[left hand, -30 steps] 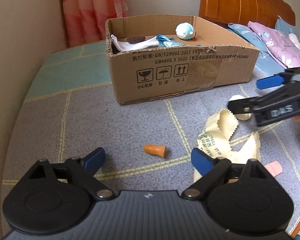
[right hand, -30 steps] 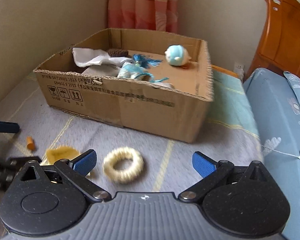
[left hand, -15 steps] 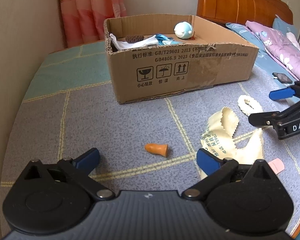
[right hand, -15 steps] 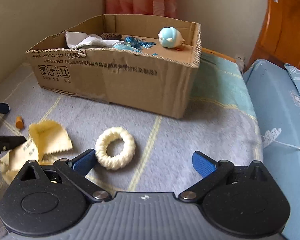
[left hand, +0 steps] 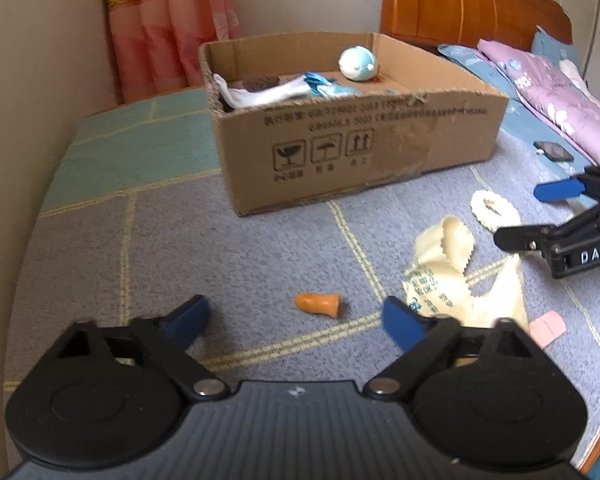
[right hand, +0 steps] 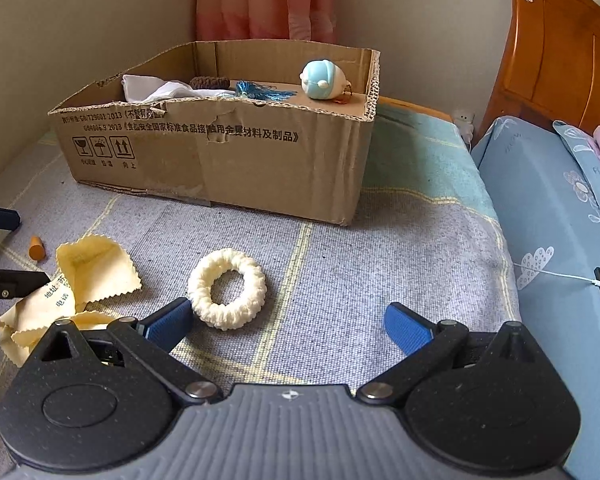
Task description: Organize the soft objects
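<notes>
Working over the bed (left hand: 172, 240), with the cardboard box (left hand: 360, 152) sitting open-topped at its far side and already holding a white rag, a blue tassel and a round blue toy (left hand: 358, 65). Judging the step in hand as a double pick-up of the loose soft things lying on the blanket in front of that box. Holding the left tool (left hand: 292, 316) low and pointing down at the blanket, its jaws closing right now yet standing apart, with nothing pressed between them. Holding the right tool (right hand: 288, 320) wide apart too, gripping nothing. Leaving the yellow cloth (left hand: 452, 280) for later, crumpled between the two tools and best pinched at a raised fold. Lining up on the cream ring (right hand: 227, 294), lying flat and just beside the right tool's left finger; probably worth shifting sideways so one finger is dropping into the hole and the other outside the band. Reaching forward for the orange cone (left hand: 318, 304), lying on its side a little ahead of the left tool's tips; closing too early risks nipping blanket, so probably better pushing further in and squeezing gently across its body.
</notes>
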